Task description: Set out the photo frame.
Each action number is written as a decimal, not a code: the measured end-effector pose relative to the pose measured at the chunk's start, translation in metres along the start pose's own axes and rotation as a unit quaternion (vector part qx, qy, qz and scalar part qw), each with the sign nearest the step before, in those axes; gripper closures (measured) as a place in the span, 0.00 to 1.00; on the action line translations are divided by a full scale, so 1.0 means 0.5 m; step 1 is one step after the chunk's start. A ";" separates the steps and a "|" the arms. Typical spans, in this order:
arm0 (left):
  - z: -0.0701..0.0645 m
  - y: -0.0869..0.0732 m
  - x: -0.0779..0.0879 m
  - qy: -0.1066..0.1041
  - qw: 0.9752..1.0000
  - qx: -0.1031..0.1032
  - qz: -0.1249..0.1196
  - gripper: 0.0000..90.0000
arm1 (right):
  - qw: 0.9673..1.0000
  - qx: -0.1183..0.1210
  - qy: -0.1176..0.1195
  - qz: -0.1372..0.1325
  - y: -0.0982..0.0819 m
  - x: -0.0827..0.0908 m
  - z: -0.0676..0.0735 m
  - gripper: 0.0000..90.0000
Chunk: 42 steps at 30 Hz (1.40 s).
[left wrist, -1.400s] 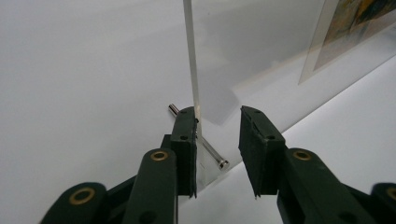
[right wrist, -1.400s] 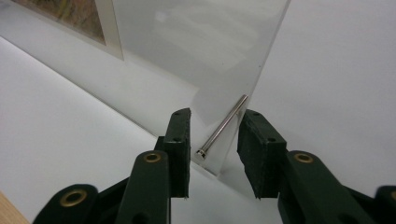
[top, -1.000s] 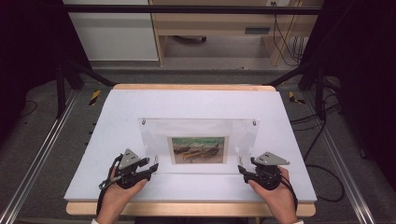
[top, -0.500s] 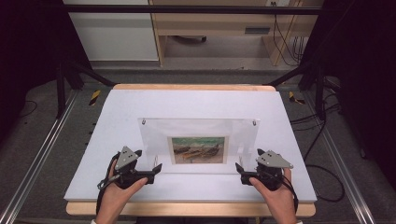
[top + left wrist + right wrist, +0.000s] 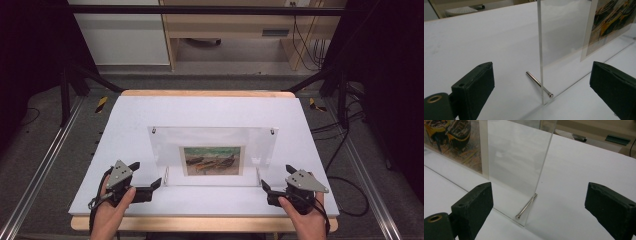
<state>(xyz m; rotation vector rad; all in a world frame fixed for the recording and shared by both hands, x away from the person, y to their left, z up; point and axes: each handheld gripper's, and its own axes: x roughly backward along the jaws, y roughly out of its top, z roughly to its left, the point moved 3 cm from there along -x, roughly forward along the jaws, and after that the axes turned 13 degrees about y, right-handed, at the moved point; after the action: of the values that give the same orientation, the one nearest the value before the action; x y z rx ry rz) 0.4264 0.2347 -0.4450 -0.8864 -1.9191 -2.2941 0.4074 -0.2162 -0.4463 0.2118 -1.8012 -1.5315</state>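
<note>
From the high view I see the clear acrylic frame [image 5: 212,155] standing upright mid-worktop [image 5: 210,107], its long axis running left to right, the boat picture [image 5: 212,160] facing me. My left gripper [image 5: 145,176] and right gripper [image 5: 272,180] sit just off its lower corners, jaws having just been opening, nothing between them.

In the left gripper view, the jaws stand wide apart; the frame's edge and a metal pin [image 5: 539,84] lie ahead.

In the right gripper view, jaws are equally spread, another support pin [image 5: 526,206] through the frame's bottom corner. I can read no writing anywhere.
</note>
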 end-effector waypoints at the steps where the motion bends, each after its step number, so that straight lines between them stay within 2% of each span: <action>1: 0.004 -0.001 0.003 0.001 1.000 -0.001 -0.001 0.06 | 1.000 -0.001 -0.003 0.000 -0.002 0.003 -0.001 0.10; 5: 0.013 -0.004 0.009 0.004 1.000 -0.002 -0.002 0.06 | 1.000 -0.003 -0.008 0.000 -0.008 0.013 -0.003 0.10; 15: 0.042 -0.013 0.019 0.030 1.000 -0.007 0.003 0.07 | 0.999 -0.019 -0.035 0.003 -0.033 0.047 -0.019 0.11; 17: 0.050 -0.016 0.022 0.040 0.999 -0.010 0.004 0.07 | 0.999 -0.027 -0.043 0.006 -0.040 0.056 -0.027 0.11; 22: 0.066 -0.020 0.023 0.059 0.998 -0.016 0.005 0.07 | 0.998 -0.029 -0.059 0.013 -0.049 0.063 -0.037 0.11; 26: 0.087 -0.027 0.021 0.086 0.996 -0.023 0.007 0.08 | 0.996 -0.032 -0.079 0.025 -0.056 0.066 -0.046 0.11; 29: 0.100 -0.029 0.016 0.109 0.994 -0.028 0.013 0.08 | 0.995 -0.040 -0.089 0.032 -0.061 0.061 -0.054 0.11; 31: 0.108 -0.029 0.009 0.115 0.993 -0.029 0.020 0.08 | 0.994 -0.045 -0.091 0.035 -0.063 0.054 -0.063 0.11; 36: 0.127 -0.026 -0.012 0.125 0.991 -0.026 0.038 0.10 | 0.993 -0.061 -0.093 0.043 -0.062 0.033 -0.088 0.12; 42: 0.144 -0.032 -0.048 0.129 0.989 -0.021 0.064 0.05 | 0.991 -0.066 -0.103 0.056 -0.050 0.003 -0.118 0.11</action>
<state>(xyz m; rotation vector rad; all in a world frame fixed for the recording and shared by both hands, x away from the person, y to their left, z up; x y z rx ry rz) 0.4697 0.2960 -0.4640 -0.6560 -1.6640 -2.2540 0.4352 -0.2699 -0.4683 -0.1137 -1.8265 -1.6330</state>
